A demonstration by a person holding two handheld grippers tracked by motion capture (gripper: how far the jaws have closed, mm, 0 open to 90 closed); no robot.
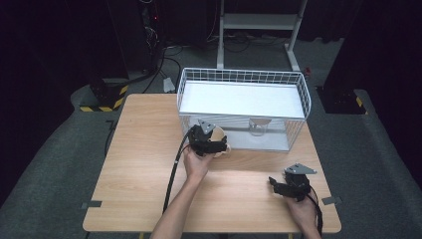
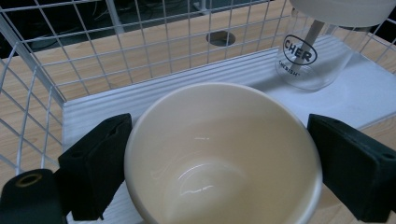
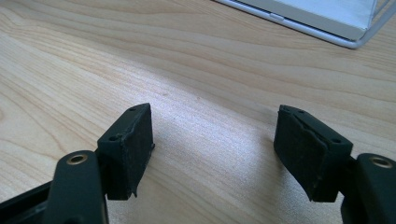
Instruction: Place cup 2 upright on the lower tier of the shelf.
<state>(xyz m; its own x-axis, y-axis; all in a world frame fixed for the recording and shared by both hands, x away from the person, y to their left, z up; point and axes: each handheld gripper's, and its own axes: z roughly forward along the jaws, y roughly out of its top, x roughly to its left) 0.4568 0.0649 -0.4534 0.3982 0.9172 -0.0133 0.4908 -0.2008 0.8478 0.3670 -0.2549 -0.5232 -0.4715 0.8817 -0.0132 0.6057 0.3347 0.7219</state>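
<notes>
cup base cut off, between left gripper fingers

- left gripper: black body, grey three-cornered plate on top, black cable trailing back along the forearm
- its pads: thick black blocks, brass-ringed hole at the base
- right gripper: same build, same grey plate
- its pads: black, small screw holes, edges chipped
- forearms bare, no sleeves
</notes>
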